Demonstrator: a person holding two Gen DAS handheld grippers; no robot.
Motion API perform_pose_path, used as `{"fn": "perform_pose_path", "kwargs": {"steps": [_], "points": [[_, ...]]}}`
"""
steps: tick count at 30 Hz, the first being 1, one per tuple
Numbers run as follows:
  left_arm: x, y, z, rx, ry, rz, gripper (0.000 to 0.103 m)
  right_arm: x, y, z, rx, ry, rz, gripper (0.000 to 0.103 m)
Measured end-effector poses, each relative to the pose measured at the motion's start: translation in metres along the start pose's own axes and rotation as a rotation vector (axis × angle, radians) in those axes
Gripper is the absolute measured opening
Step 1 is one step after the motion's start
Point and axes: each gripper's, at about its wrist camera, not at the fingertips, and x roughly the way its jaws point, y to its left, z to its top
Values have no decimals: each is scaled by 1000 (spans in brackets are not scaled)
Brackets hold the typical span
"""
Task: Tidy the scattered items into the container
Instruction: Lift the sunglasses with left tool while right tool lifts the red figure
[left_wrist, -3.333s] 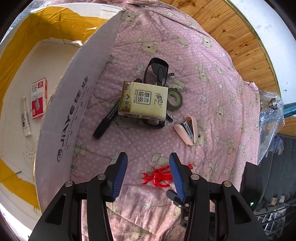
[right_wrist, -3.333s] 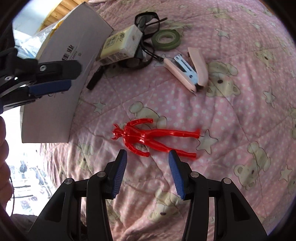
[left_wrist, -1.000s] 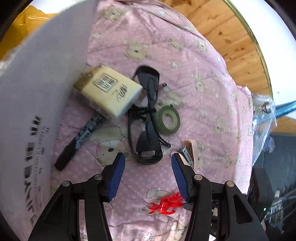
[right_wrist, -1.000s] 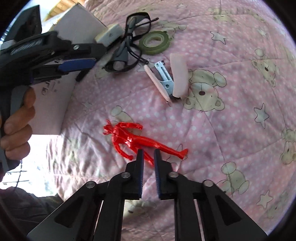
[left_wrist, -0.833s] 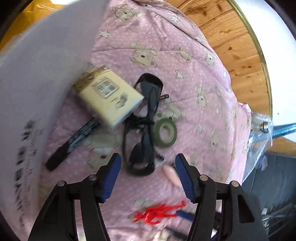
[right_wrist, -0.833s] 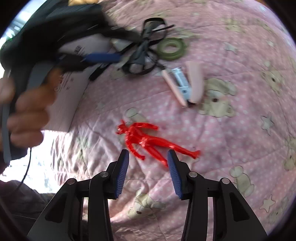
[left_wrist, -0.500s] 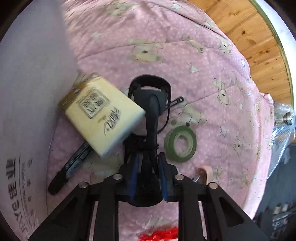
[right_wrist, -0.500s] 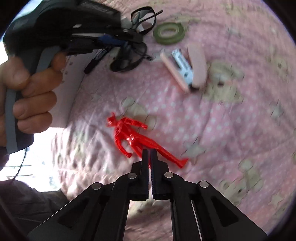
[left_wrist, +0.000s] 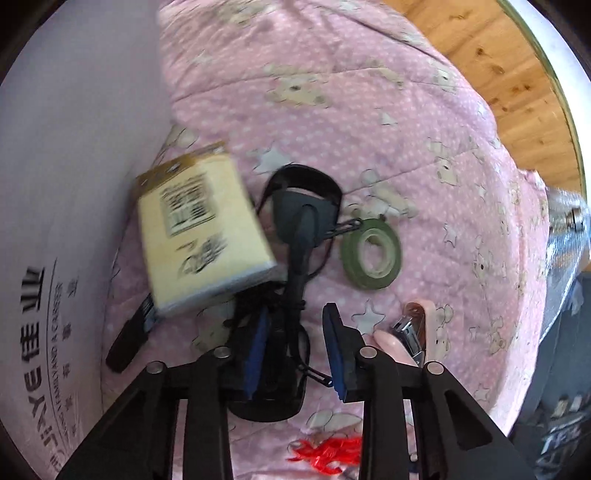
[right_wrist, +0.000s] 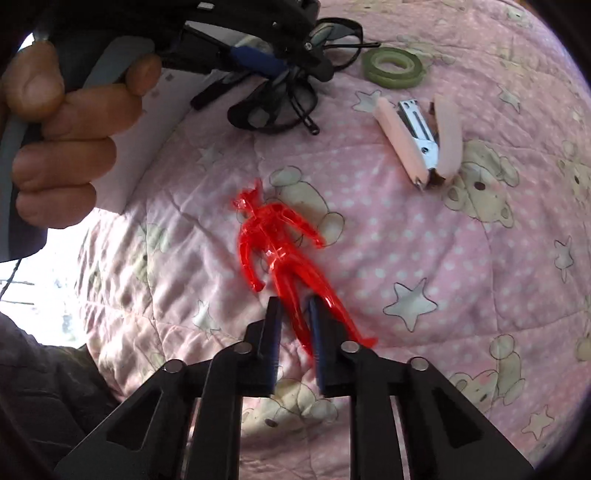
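Left wrist view: a pink quilted bedspread with bears and stars (left_wrist: 424, 122) carries everything, flanked by a white cardboard box wall (left_wrist: 74, 147) printed "JIAYE". The left gripper (left_wrist: 295, 350) has its blue-padded fingers partly apart, straddling the black-framed glasses (left_wrist: 295, 236) without closing on them. A cream tissue pack (left_wrist: 199, 229) overlaps a black marker pen (left_wrist: 129, 339); a green tape roll (left_wrist: 371, 253) and an open pink stapler (right_wrist: 421, 138) lie nearby. The right gripper (right_wrist: 293, 339) fingers, nearly closed, pinch one leg of the red translucent toy figure (right_wrist: 273, 243).
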Motion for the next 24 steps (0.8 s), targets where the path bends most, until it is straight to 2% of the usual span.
{"fn": "perform_pose_path", "kwargs": {"steps": [2,11,24], "points": [[-4,4,-2,-7,0,-26,17,-5,-4,0,41,-7,-9,8],[-39,4,-6,-29,-35,-88,16,-35,-12,-3,190,-76,93,8],[-96,0,-29,-30,-108,-140,16,-57,11,-2,239,-161,130,8]]}}
